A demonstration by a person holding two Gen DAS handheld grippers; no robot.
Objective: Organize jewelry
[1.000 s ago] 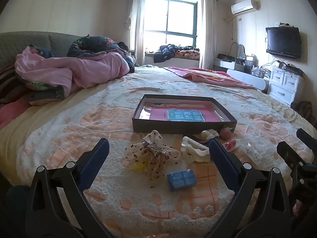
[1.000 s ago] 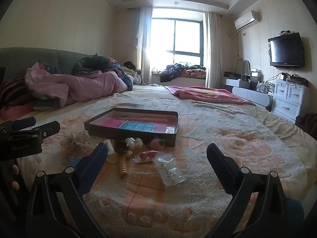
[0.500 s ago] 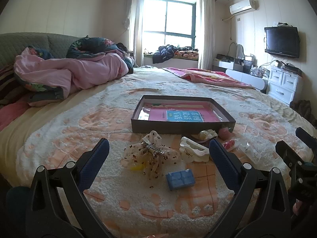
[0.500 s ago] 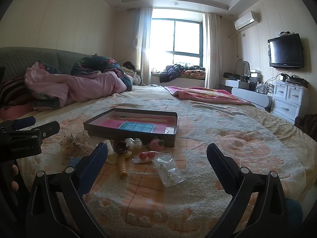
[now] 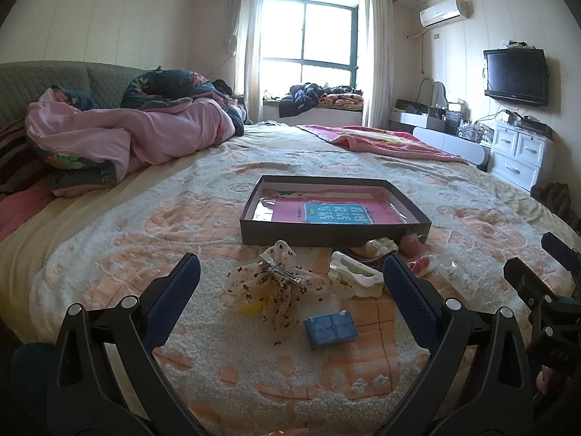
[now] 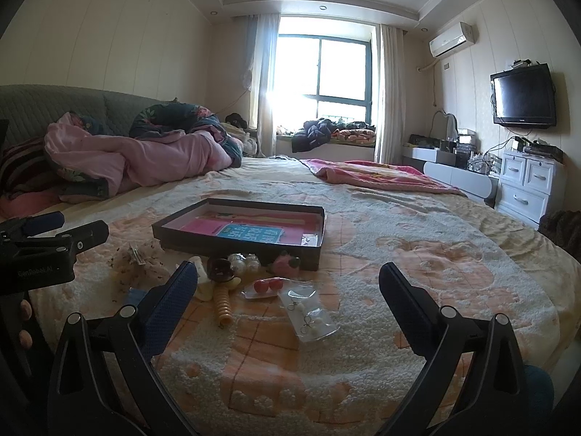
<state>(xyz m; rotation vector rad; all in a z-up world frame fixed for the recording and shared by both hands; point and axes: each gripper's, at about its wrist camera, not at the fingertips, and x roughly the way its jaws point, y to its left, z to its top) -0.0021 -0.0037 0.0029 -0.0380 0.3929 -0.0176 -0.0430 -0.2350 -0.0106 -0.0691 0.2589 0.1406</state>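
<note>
Little has changed over the last second: both views have drifted only slightly, nothing on the bed [image 5: 109,239] has moved, and sorting has not begun. The left gripper [image 5: 290,276] and right gripper [image 6: 288,283] both hover with fingers spread wide, holding nothing. Between the left fingers lie the hair bow [image 5: 277,285] and a blue box [image 5: 329,328]; between the right fingers, a bag of earrings [image 6: 308,314]. Beyond both, the tray [image 5: 250,214] holds only a pink card, no jewelry.
</note>
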